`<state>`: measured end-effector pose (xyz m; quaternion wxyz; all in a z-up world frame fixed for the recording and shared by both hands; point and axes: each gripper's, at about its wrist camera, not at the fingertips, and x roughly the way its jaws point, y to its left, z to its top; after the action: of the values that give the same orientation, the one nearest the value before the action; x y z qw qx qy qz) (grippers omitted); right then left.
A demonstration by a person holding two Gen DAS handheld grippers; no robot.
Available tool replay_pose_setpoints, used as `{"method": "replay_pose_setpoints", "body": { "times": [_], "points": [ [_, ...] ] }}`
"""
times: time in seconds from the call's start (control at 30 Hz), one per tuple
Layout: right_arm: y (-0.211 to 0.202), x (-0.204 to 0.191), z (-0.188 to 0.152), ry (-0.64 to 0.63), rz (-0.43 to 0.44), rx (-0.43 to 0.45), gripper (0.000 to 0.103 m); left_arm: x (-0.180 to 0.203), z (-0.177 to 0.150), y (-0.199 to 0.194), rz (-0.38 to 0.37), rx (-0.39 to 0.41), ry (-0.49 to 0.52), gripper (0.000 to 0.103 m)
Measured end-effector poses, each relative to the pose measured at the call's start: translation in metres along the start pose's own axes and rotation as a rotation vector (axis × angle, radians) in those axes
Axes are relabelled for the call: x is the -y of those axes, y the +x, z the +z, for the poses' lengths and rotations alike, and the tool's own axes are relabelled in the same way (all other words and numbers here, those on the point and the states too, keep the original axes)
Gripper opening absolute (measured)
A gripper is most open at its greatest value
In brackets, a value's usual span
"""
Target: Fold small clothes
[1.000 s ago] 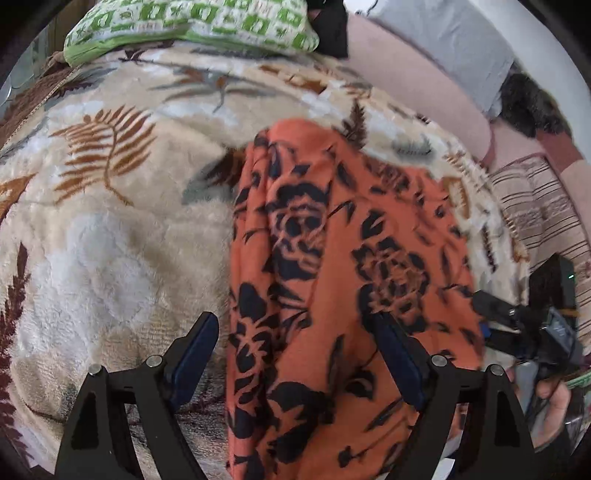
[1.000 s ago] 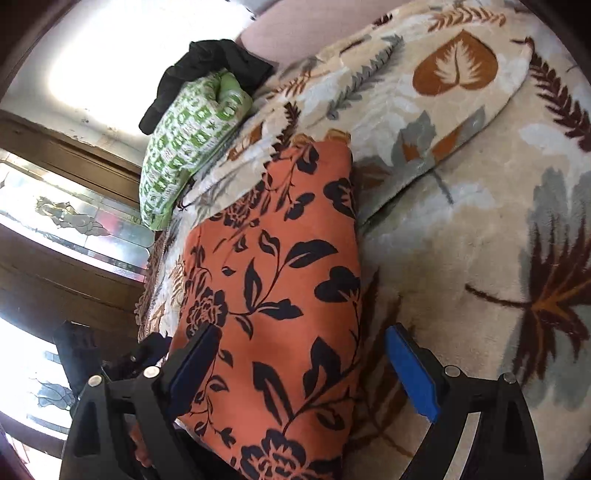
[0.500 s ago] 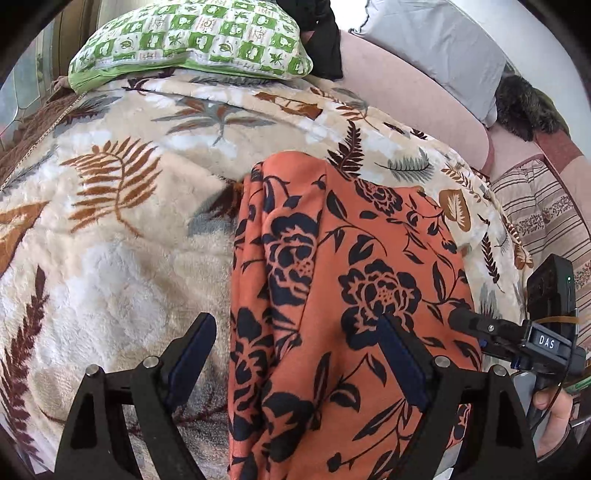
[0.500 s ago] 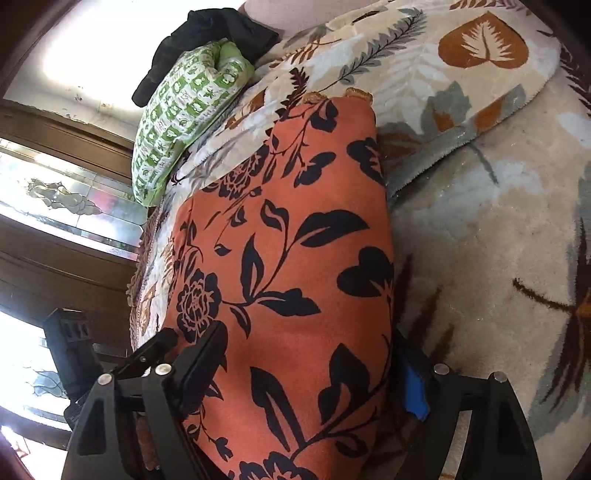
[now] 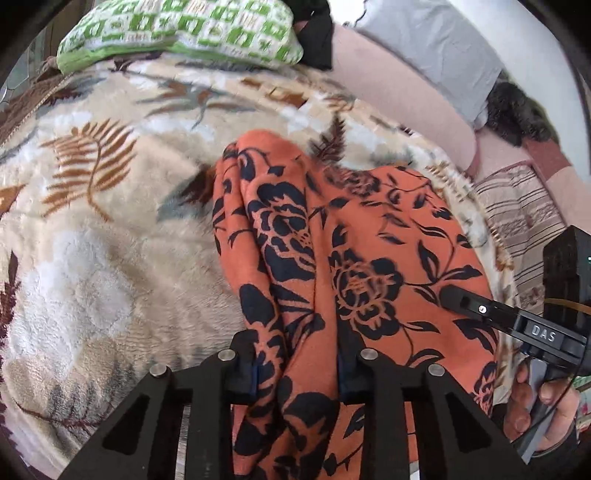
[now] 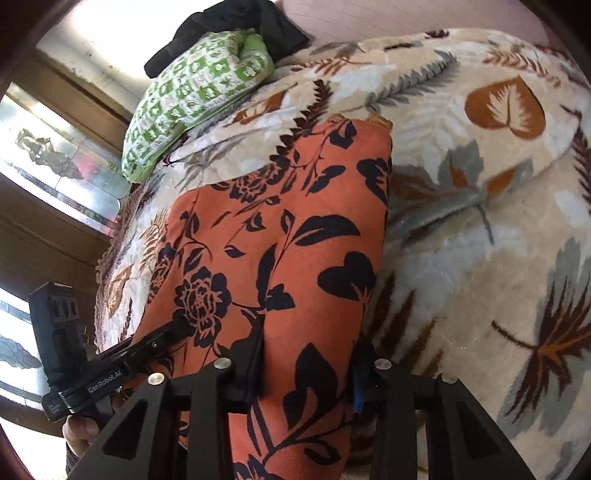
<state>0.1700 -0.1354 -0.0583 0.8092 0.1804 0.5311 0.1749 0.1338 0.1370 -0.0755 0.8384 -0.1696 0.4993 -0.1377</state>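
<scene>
Orange black-floral garment (image 5: 369, 236) lies bunched on the leaf-print blanket (image 5: 92, 221); left gripper (image 5: 297, 373) and right gripper (image 6: 306, 373), both angled down, are closing, pinching its near edge.

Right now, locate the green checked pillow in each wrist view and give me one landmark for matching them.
Left wrist: green checked pillow along the top edge, left of centre, at the blanket's far end.
Right wrist: the pillow sits upper left, in front of the wooden window frame.
Shared landmark: the orange floral garment, centre of both views.

Bright daylight – window (image 6: 92, 44) glare blown out; fisheye-bent dark edges, slight motion blur.
</scene>
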Motion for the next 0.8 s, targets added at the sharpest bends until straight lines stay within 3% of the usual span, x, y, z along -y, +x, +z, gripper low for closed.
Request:
{"method": "replay_pose_setpoints", "body": {
  "times": [0.2,0.33,0.37,0.43,0.47,0.5,0.53,0.6,0.67,0.8],
  "points": [
    [-0.072,0.005,0.032,-0.077,0.002,0.147,0.036,0.064,0.028,-0.023,-0.074,0.14,0.078,0.03],
    [-0.1,0.048,0.044,-0.029,-0.007,0.213,0.037,0.106,0.046,0.017,-0.094,0.1,0.099,0.036],
    [-0.099,0.065,0.044,-0.01,-0.006,0.214,0.037,0.113,0.046,0.035,-0.071,0.088,0.101,0.038],
    [-0.079,0.099,0.044,0.014,-0.016,0.17,0.041,0.114,0.044,0.074,0.022,0.017,0.111,0.053],
    [-0.063,0.123,0.041,0.064,-0.056,0.133,0.052,0.109,0.039,0.093,0.095,-0.038,0.114,0.053],
    [-0.051,0.144,0.035,0.114,-0.143,0.105,0.057,0.103,0.036,0.102,0.114,-0.078,0.113,0.061],
    [-0.042,0.16,0.028,0.151,-0.238,0.075,0.058,0.096,0.034,0.096,0.091,-0.061,0.097,0.064],
    [-0.053,0.175,0.013,0.196,-0.186,0.134,0.064,0.093,0.033,0.076,0.149,0.003,0.112,0.072],
    [-0.07,0.167,0.011,0.173,-0.25,0.196,0.064,0.097,0.031,0.059,0.242,0.063,0.169,0.072],
    [-0.103,0.13,0.022,0.127,-0.03,0.326,0.068,0.101,0.027,0.06,0.239,0.042,0.201,0.072]
  ]
}}
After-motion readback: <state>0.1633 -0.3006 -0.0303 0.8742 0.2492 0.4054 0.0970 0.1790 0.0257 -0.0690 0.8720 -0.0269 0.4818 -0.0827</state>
